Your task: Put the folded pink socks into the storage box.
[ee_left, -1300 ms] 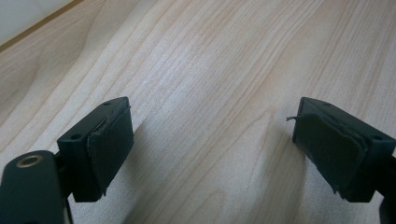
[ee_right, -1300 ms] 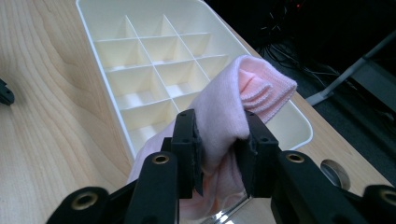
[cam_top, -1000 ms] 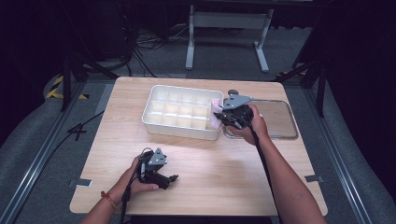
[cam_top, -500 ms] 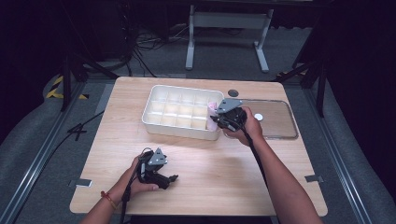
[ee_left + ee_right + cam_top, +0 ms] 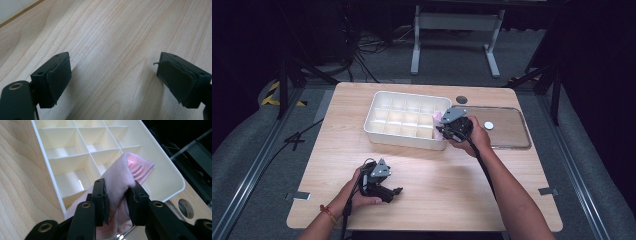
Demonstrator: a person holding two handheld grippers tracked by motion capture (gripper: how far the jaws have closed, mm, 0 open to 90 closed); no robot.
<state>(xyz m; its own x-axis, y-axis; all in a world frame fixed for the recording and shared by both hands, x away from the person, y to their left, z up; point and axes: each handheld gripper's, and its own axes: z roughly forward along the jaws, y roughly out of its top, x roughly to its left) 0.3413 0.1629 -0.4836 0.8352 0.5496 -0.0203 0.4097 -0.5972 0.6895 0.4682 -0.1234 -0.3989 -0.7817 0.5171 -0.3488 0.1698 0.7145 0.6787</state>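
**Pink cloth pinched at the end of the divided tray**

The jaws of the right gripper (image 5: 117,202) are pressed onto a folded pink cloth (image 5: 125,173), while those of the left gripper (image 5: 113,80) stand spread wide with bare wood between them.

High view: the right gripper (image 5: 455,127) sits at the right end of the white divided tray (image 5: 377,131), with a bit of the pink cloth (image 5: 438,118) showing beside it; which compartment the cloth is over is hard to tell from here. Just to the right lies a clear lid (image 5: 512,137) with a small white disc (image 5: 488,125) on it. The left gripper (image 5: 379,181) is held low over the wooden table (image 5: 437,200), near its front edge, well apart from the tray.

Left gripper view: two black pads (image 5: 58,77) stand far apart above the table (image 5: 112,37).

Right gripper view: the cloth bulges up between the jaws, its ribbed edge hanging over the tray's end compartments. The tray (image 5: 47,162) is tilted across the picture. A round hole (image 5: 186,208) in the table shows at lower right.
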